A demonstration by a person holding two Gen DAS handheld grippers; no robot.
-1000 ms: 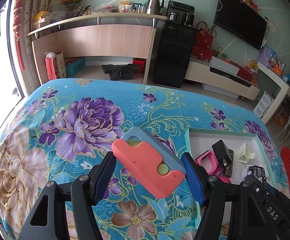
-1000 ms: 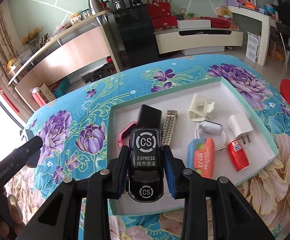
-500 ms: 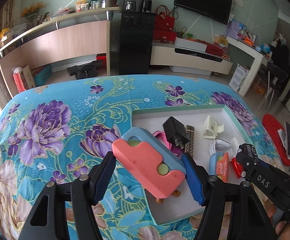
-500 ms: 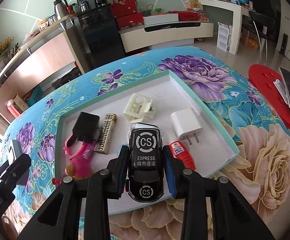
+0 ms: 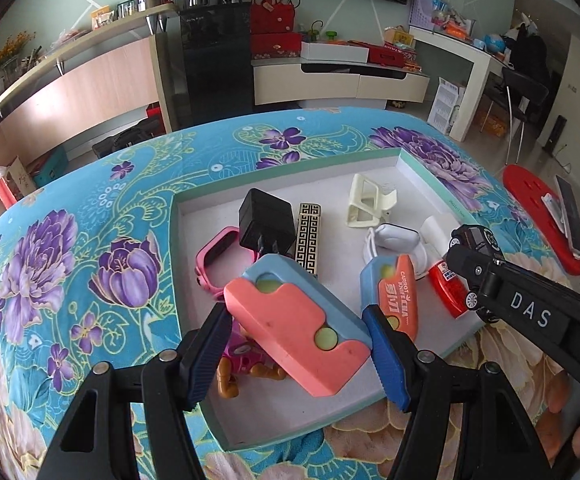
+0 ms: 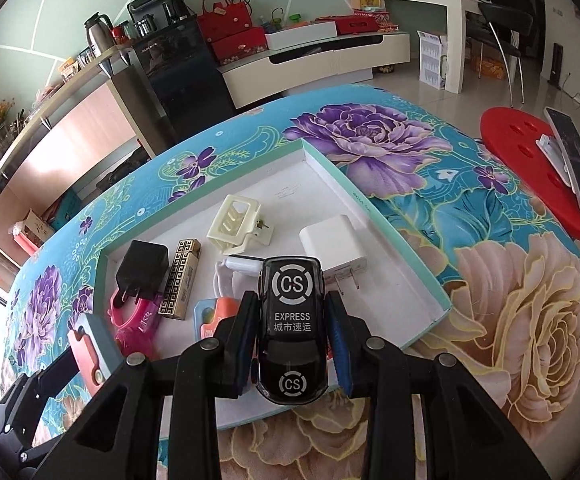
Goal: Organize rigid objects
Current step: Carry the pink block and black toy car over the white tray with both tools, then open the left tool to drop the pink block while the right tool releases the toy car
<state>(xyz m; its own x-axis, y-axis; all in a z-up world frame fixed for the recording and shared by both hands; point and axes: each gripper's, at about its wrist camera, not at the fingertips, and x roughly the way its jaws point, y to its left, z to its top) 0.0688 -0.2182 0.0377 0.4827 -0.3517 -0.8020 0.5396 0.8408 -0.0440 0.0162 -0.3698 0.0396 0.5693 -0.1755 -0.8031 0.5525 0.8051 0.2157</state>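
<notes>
L gripper (image 5: 298, 344): I've got it pinching the big coral/blue toy knife block (image 5: 296, 326), pads pressed on both ends, held tilted above the near-left part of the tray (image 5: 422, 176). R gripper (image 6: 292, 340): clamped on the black toy car (image 6: 292, 332) marked "CS EXPRESS", roof up, hovering over the tray's near edge, right of centre.

Tray sits on a floral blue cloth (image 5: 89, 240), white inside w/ mint rim. In it, far-left: black plug adapter (image 5: 265, 222) leaning on a pink watch (image 5: 219, 254); just right of that a gold/black patterned lighter (image 5: 309, 240). Far centre: cream hair clip (image 6: 235, 222). Right of it a white charger (image 6: 334, 246), prongs toward me. Small white pod w/ cord (image 5: 394, 236) mid-tray. Smaller coral "carrot knife" (image 5: 396, 296) beside a red item (image 5: 448, 292), partly hidden. Pink/brown toy figure (image 5: 245, 364) under the L jaws, can't make out more.
</notes>
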